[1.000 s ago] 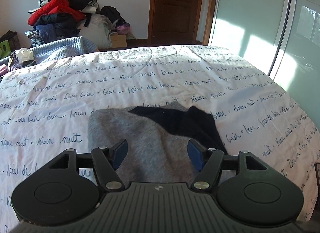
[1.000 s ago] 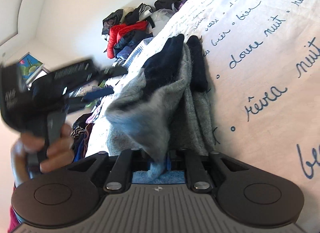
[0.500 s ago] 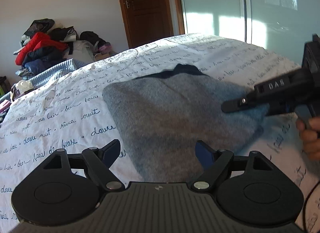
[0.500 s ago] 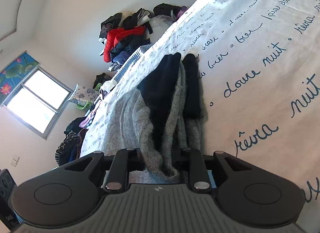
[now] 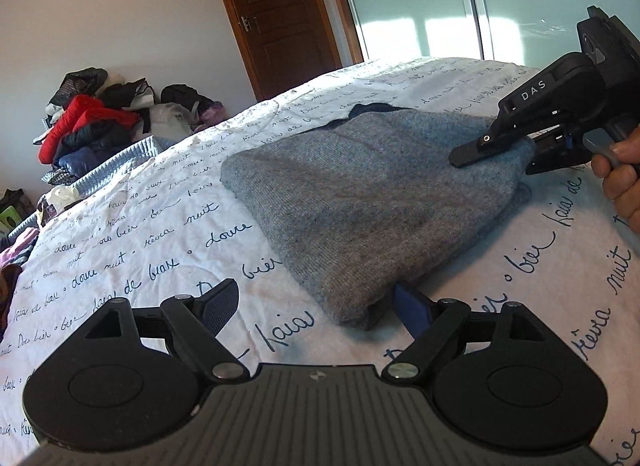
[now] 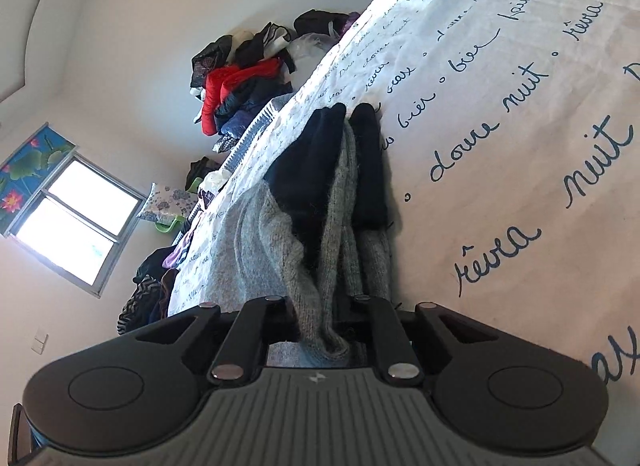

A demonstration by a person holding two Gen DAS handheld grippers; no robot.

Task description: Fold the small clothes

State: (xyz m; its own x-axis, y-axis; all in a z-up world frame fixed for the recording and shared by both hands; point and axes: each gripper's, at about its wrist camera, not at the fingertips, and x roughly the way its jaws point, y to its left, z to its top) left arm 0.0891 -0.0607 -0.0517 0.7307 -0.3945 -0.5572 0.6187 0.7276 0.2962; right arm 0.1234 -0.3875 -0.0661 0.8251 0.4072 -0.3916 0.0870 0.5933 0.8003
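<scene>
Domestic bedroom. Indicated by: bed (image 5: 168,225) covered with white sheet printed in blue French handwriting ("douce nuit", "rêva"); brown wooden panel door (image 5: 280,17) with metal handle; sliding wardrobe doors (image 5: 420,1) with frosted pale-green panels beside bed; heap of clothes (image 5: 92,121) including red padded jacket, stacked against plain white wall; window (image 6: 76,221) with flower-print blind (image 6: 28,161); floral cushion (image 6: 168,203) near window; wall switch (image 6: 39,340) beneath.

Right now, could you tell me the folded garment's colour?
Grey knit garment with a dark navy section, clearest in the right wrist view.
</scene>
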